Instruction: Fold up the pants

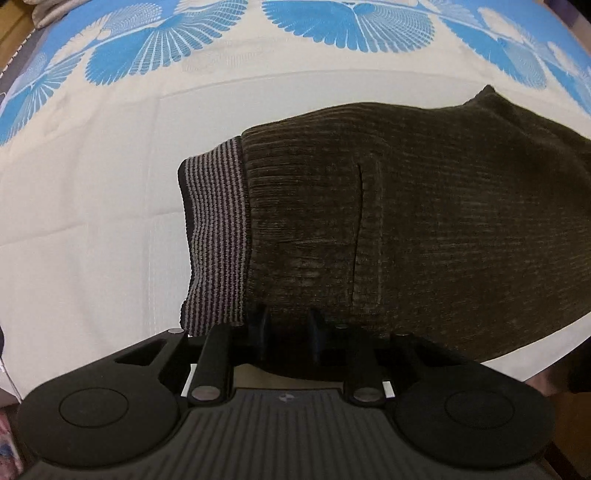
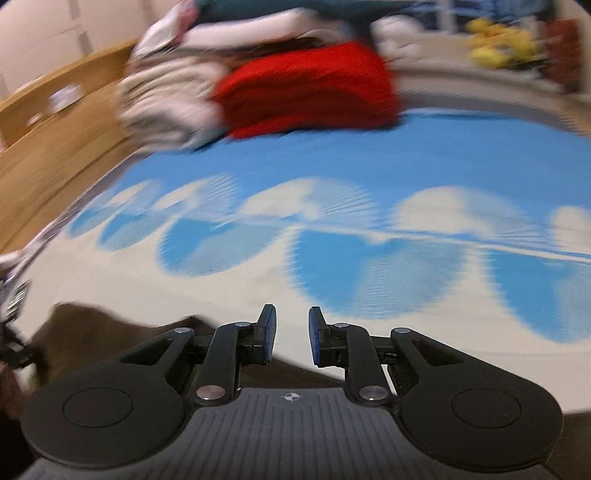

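Note:
Dark olive-brown corduroy pants (image 1: 406, 229) with a grey-and-black striped waistband (image 1: 216, 240) lie folded on the bed sheet (image 1: 92, 221). My left gripper (image 1: 288, 328) is at the pants' near edge, fingers apart, tips against the fabric edge. My right gripper (image 2: 291, 332) is open and empty above the sheet (image 2: 332, 166). A brown patch of the pants (image 2: 85, 332) shows at the lower left of the blurred right wrist view.
The sheet is cream with blue fan patterns (image 1: 332, 26). A pile of folded clothes, with a red item (image 2: 314, 88) and white ones (image 2: 166, 96), sits at the far side. A wooden bed frame (image 2: 48, 147) runs along the left. Yellow objects (image 2: 498, 48) are at the back right.

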A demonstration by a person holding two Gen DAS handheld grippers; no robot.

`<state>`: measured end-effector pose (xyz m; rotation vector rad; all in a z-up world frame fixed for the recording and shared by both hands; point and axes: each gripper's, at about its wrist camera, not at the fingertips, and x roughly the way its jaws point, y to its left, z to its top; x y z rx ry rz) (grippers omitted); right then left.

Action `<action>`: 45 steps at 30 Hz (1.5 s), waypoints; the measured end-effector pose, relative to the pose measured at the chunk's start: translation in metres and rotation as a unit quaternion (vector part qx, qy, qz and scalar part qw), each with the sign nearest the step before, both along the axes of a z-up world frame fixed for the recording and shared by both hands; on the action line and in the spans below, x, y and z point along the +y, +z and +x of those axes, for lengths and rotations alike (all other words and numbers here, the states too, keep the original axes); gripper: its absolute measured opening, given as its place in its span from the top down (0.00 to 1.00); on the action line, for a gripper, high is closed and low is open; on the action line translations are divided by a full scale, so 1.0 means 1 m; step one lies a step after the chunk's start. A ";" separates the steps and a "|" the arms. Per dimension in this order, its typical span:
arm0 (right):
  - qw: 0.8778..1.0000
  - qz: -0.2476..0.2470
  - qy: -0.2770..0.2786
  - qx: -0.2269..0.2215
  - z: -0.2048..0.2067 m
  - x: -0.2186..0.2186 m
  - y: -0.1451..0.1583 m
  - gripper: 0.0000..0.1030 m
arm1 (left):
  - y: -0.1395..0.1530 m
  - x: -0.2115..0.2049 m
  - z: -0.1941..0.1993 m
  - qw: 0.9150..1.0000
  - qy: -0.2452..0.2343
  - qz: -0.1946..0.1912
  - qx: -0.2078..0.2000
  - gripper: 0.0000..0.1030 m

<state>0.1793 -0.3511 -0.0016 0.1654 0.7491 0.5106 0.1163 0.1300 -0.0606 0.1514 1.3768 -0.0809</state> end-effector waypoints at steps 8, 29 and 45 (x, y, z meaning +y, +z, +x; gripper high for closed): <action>0.992 -0.017 0.114 0.048 0.035 0.119 -0.014 0.71 | 0.003 0.006 0.005 1.000 -0.001 -0.013 0.003 0.75; 0.980 -0.144 0.128 0.039 0.054 0.174 -0.057 0.64 | 0.007 0.015 0.004 1.000 -0.015 -0.027 0.001 0.75; 0.909 -0.115 -0.392 0.077 0.006 -0.184 -0.058 0.65 | 0.049 -0.005 0.012 0.995 0.016 -0.030 -0.093 0.64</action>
